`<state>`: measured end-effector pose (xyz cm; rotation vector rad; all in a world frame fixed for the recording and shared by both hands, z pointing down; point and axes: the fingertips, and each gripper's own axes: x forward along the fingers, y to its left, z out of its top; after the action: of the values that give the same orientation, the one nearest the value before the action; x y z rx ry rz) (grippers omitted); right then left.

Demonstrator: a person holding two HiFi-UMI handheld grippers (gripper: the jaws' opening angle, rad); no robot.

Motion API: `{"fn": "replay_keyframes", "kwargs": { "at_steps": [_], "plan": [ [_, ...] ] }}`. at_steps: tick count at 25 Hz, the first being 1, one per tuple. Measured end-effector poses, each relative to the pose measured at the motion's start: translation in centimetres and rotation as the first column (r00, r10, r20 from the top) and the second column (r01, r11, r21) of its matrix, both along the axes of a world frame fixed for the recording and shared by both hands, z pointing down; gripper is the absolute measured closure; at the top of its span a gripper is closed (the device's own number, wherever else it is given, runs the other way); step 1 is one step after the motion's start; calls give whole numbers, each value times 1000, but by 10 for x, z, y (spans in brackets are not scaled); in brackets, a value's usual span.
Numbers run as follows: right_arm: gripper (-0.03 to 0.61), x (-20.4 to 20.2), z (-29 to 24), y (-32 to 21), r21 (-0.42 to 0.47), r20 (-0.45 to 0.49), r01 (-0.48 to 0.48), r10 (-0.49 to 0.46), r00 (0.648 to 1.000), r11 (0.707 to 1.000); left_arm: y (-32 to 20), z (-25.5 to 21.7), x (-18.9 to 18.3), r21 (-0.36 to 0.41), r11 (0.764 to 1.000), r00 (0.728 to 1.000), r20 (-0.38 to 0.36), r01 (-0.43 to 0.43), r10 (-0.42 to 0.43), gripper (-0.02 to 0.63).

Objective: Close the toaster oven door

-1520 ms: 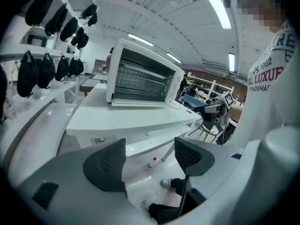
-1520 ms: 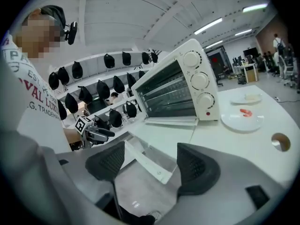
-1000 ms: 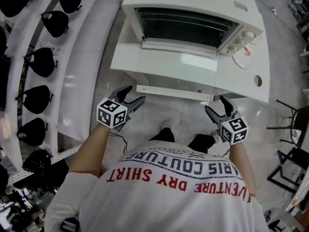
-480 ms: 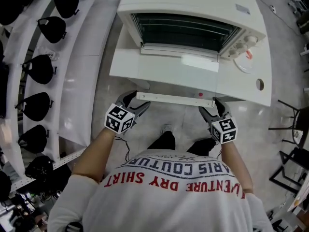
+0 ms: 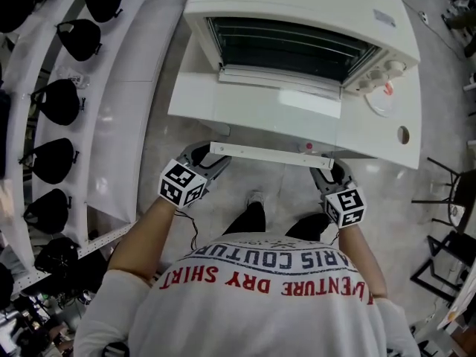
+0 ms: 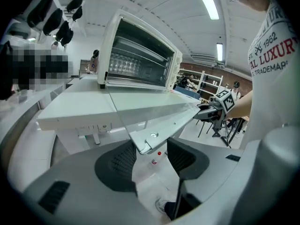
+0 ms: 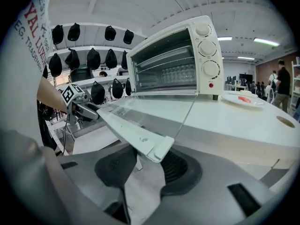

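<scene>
The white toaster oven (image 5: 297, 6) stands on a white table (image 5: 372, 136) with its glass door (image 5: 253, 110) folded down flat toward me. The door's white handle bar (image 5: 271, 155) runs along its near edge. My left gripper (image 5: 210, 155) sits at the bar's left end, and in the left gripper view its jaws, which have just been closing, pinch that end of the handle (image 6: 154, 132). My right gripper (image 5: 333, 168) is at the bar's right end; its jaws, also just closing, hold the handle's end (image 7: 140, 137) between the pads.
A white plate (image 5: 387, 99) with something red on it lies right of the oven, near a round hole (image 5: 403, 134) in the table. Racks of black caps (image 5: 56, 95) line the left. Dark chairs (image 5: 454, 199) stand at the right. My feet (image 5: 255, 199) are below the handle.
Both grippers moved up from below the door to the handle's two ends, and their jaws narrowed around it. The door still lies flat.
</scene>
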<state>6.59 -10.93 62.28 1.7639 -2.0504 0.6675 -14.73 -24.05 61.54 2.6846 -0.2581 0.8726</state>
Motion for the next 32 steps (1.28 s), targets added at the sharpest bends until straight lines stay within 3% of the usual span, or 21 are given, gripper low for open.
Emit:
{"fn": "replay_keyframes", "kwargs": {
  "at_steps": [8, 23, 32],
  "plan": [
    [433, -1, -12, 3, -5, 62, -47, 47, 997, 999, 0, -12, -3, -1, 1000, 1000, -11, -9, 9, 410],
    [453, 0, -63, 10, 60, 188, -153, 140, 972, 986, -1, -63, -5, -16, 1000, 994, -110, -6, 4, 490],
    [453, 3, -87, 8, 81, 201, -172, 153, 968, 982, -3, -88, -2, 0, 1000, 993, -119, 21, -21, 500]
  ]
}}
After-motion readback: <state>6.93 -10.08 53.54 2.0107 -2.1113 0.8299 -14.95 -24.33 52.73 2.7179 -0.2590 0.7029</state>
